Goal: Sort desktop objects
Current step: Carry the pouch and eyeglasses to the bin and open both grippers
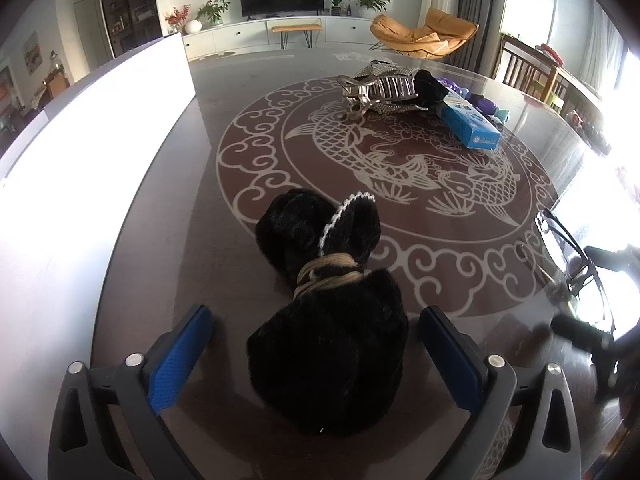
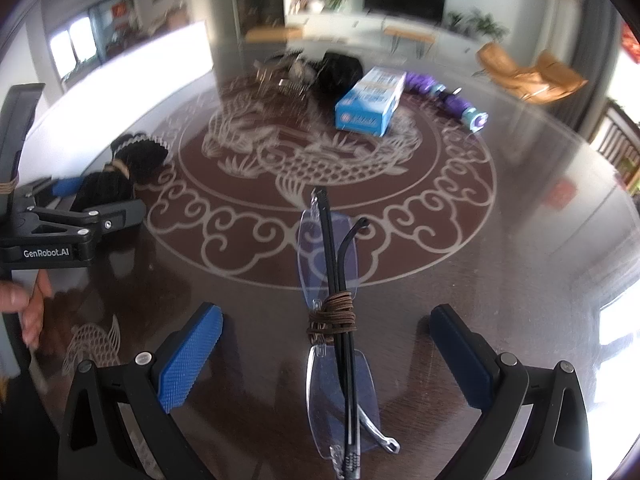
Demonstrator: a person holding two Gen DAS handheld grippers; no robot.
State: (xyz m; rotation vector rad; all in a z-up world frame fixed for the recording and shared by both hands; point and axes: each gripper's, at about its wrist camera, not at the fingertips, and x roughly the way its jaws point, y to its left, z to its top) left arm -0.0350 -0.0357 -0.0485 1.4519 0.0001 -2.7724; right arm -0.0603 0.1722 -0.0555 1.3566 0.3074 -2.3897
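- The white box (image 1: 100, 152) stood along the left edge of the table (image 1: 168, 240), well apart from the other things.
- The left gripper (image 1: 316, 354) pointed down at the black furry bundle (image 1: 320, 312), which lay on the table between its blue pads (image 1: 180, 364). The jaws stood wide, and neither pad touched the fur; it held nothing.
- The bundle's long axis ran near to far, along the line of the fingers, with the tan cord (image 1: 326, 274) round its waist just beyond the fingertips. A squeeze across the near lobe looked like the fitting move.
- The right gripper (image 2: 326, 354) hung over the folded glasses (image 2: 334, 320), tied with brown cord (image 2: 332, 318). Its jaws were wide open, both pads clear of the frame, nothing gripped.
- The glasses also lay near to far, midway between the pads.
- At the far side, the silver hair claw (image 1: 376, 90), blue carton (image 1: 470, 122) and purple umbrella (image 2: 444, 96) lay together, out of either gripper's reach.
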